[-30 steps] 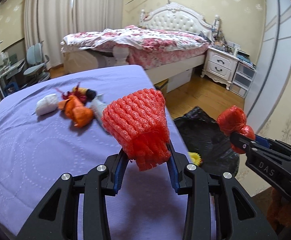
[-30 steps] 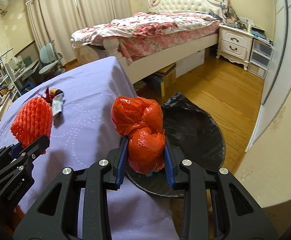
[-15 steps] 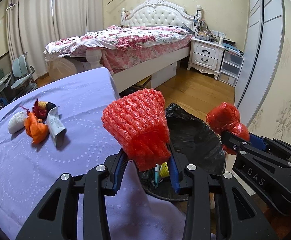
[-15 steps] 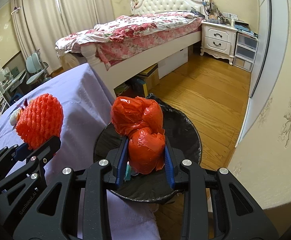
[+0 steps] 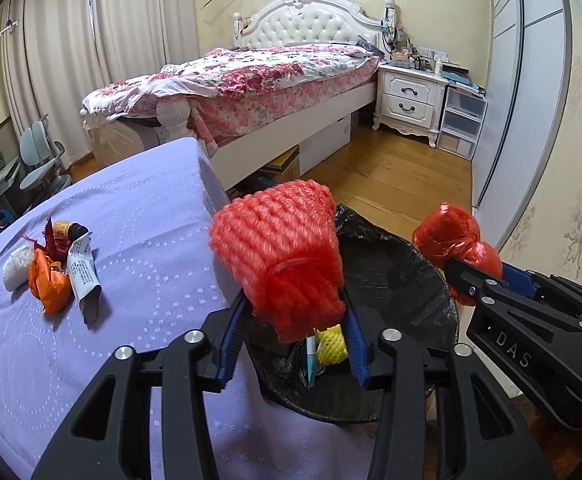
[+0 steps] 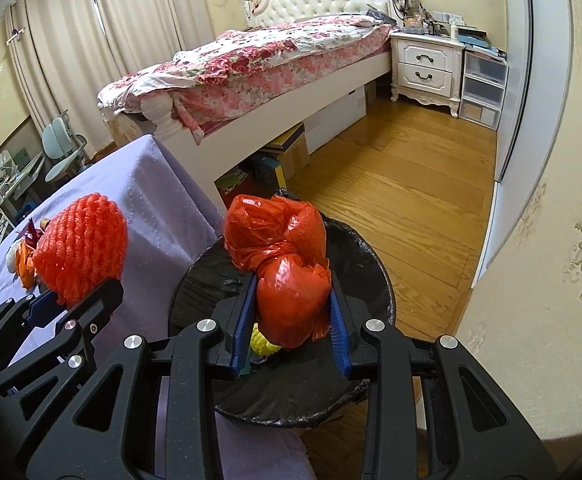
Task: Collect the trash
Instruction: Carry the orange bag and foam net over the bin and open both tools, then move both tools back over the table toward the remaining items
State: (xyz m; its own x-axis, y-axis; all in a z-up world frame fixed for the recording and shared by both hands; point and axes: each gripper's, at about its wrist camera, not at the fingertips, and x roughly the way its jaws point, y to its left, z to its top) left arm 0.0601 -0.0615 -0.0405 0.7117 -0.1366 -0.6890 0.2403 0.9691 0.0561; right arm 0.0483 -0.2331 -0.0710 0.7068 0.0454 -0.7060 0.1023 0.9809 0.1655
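Our left tongs (image 5: 295, 320) have just been opening, and the red foam net (image 5: 279, 256) sits between the blue pads (image 5: 233, 332); the picture is blurred there, and a gap shows on the left side, so we read the net as loose, not squeezed. It hangs over the near edge of the black-lined trash bin (image 5: 391, 264), which stands on the floor just beside the bench (image 5: 139, 216). Our right tongs (image 6: 293, 314) are clamped on a knotted red plastic bag (image 6: 287, 264), held right above the bin's mouth. Inside the bin we see a yellow foam net (image 5: 331, 346) and a pen-like stick (image 5: 310, 354). Back on the purple-covered bench lie more scraps in a cluster: a white wad (image 5: 17, 268), an orange wrapper (image 5: 49, 284), a squeezed tube (image 5: 83, 276) and a small brown bottle (image 5: 67, 230). Beyond stand a bed (image 5: 251, 76) and a white nightstand (image 5: 409, 100) on the wooden floor (image 5: 403, 176).
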